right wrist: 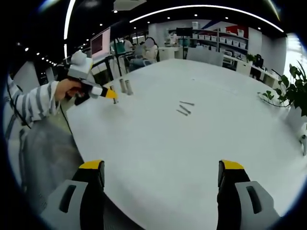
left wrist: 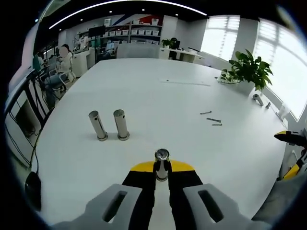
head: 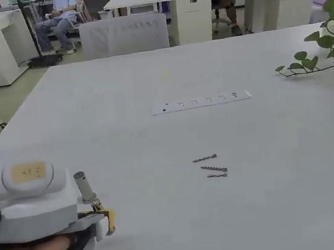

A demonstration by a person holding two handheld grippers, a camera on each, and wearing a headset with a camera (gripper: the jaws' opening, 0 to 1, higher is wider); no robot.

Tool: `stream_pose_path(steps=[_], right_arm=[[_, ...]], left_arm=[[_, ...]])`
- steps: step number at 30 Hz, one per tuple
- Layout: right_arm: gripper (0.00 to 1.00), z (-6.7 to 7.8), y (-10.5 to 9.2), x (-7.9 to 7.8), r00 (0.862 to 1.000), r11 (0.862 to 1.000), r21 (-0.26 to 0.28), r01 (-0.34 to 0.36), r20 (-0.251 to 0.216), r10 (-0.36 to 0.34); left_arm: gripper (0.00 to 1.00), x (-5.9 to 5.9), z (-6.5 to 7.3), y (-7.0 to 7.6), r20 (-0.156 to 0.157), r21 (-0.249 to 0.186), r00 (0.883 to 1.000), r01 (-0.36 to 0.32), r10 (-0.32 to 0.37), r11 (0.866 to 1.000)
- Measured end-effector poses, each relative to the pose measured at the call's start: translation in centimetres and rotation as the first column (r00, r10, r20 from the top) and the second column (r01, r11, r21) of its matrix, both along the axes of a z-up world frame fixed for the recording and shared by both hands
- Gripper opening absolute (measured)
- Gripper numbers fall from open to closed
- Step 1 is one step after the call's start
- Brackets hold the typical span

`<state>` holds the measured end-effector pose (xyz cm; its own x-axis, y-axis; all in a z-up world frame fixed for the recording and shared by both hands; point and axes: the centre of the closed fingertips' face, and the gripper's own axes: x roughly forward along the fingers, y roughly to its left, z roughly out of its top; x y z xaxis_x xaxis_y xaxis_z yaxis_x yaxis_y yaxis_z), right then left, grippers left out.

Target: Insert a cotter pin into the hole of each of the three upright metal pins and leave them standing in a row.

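Nearest: right tongs, jaws wide apart, nothing btwn them, low over the near edge of the white worktop. Next, left tongs, near-left: clamped on a short silver metal pin, gripped low on the shaft, top end free. Can't tell if its foot touches the worktop. Beside it, to its left in the left gripper view, two more silver metal pins stand upright, close together but apart. Mid-worktop, well apart from both tongs: three thin grey cotter pins, lying flat near one another. Further back a white power strip; green leafy plant far right.

Step in hand, prob.: steady one pin w/ the left while the right fetches a cotter pin. To do it well:
- Hold the pin vertical, w/ a low grip that leaves the cross-hole clear. Hole not discernible here, so turn it toward the right side before feeding.
- Right tongs should take one cotter pin only, by its head end, legs pointing out.
- They're thin & flat on the surface, so come down steep, pinch gently, expect slipping.
- Feed straight along the hole axis, no forcing.
- Then set it down in line w/ the other two w/out knocking them.
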<state>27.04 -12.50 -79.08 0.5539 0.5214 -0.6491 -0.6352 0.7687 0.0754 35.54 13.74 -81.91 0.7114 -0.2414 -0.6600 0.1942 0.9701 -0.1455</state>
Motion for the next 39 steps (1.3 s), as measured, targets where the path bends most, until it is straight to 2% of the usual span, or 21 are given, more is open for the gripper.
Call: stream_pose_path(steps=[5,9,11,15,16,17,33,36,39], right_arm=[[0.99,-0.1,-0.1,0.0,1.000,1.000,-0.003,-0.002,-0.002,0.002],[0.99,-0.3,-0.1,-0.1,1.000,1.000,-0.002,0.001,-0.012,-0.001],[0.99,-0.3,-0.1,-0.2,1.000,1.000,-0.001,0.001,-0.014,-0.001],[0.99,-0.4,-0.1,-0.2,1.000,1.000,-0.004,-0.001,-0.013,0.001],[0.99,-0.4,-0.1,-0.3,1.000,1.000,-0.004,-0.001,-0.014,0.001],[0.99,-0.4,-0.1,-0.3,1.000,1.000,-0.003,-0.001,-0.015,0.001],[0.99,-0.5,0.7,-0.8,1.000,1.000,-0.005,-0.026,-0.016,0.026],[0.99,-0.6,0.8,-0.9,1.000,1.000,0.000,-0.024,-0.017,0.024],[0.99,-0.6,0.8,-1.0,1.000,1.000,-0.003,-0.023,-0.018,0.023]], left_arm=[[0.07,-0.5,-1.3,-0.6,-0.033,0.008,0.999,0.002,-0.002,1.000],[0.07,-0.8,-2.0,-0.7,-0.034,0.037,0.999,-0.006,0.007,0.999],[0.07,-0.9,-2.5,-0.5,-0.041,0.036,0.999,-0.024,0.026,0.999],[0.07,-1.1,-2.7,-0.5,-0.036,0.031,0.999,-0.039,0.040,0.999],[0.07,-1.0,-2.6,-0.4,-0.027,0.019,0.998,-0.052,0.053,0.998],[0.07,-1.1,-2.6,-0.4,-0.036,0.000,0.997,-0.072,0.072,0.997],[0.07,-1.9,-2.7,-0.2,-0.035,0.015,0.997,-0.063,0.064,0.998],[0.08,-2.1,-2.7,-0.2,-0.042,0.007,0.997,-0.070,0.070,0.998],[0.08,-2.3,-2.7,-0.1,-0.034,0.013,0.997,-0.068,0.069,0.998]])
